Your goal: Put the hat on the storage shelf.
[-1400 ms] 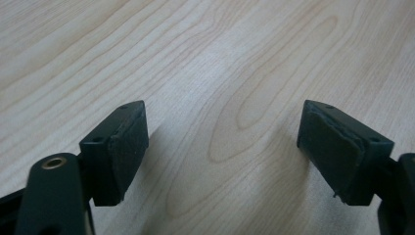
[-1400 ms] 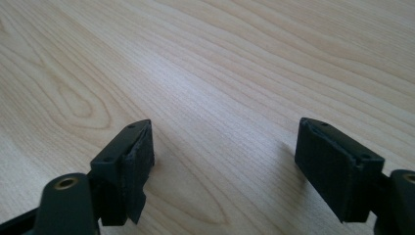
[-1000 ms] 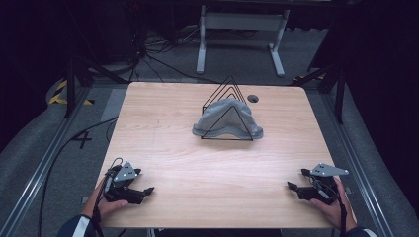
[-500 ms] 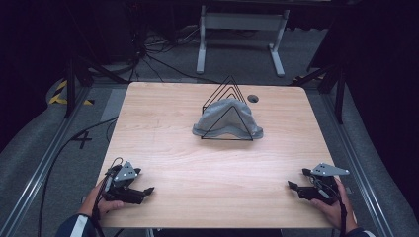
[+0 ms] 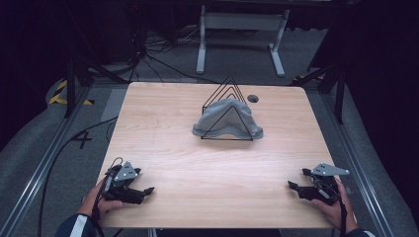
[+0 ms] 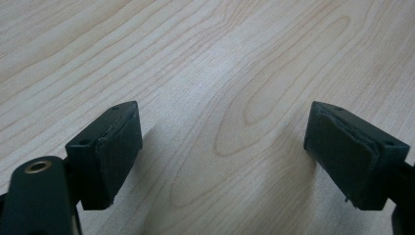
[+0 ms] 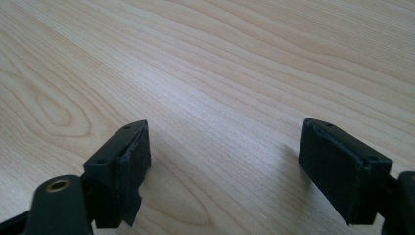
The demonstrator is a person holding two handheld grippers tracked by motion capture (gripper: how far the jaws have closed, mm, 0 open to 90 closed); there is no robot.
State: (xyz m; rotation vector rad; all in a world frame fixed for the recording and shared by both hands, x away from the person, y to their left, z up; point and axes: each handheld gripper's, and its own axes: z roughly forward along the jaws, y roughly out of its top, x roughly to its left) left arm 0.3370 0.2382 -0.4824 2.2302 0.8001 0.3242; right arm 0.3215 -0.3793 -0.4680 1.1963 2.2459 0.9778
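While your left hand-held gripper [image 5: 147, 190] and right hand-held gripper [image 5: 291, 185] gape wide on the tabletop [image 5: 197, 158], one grey cloth [image 5: 222, 118] drapes one wire rack [image 5: 228, 106] at 12 o'clock.

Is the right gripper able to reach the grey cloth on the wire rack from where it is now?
Probably yes. The right gripper has its jaws open, and bare table lies between it and the grey cloth draped on the wire rack.

Draped wire rack [image 5: 227, 114] mid-table [image 5: 163, 123]
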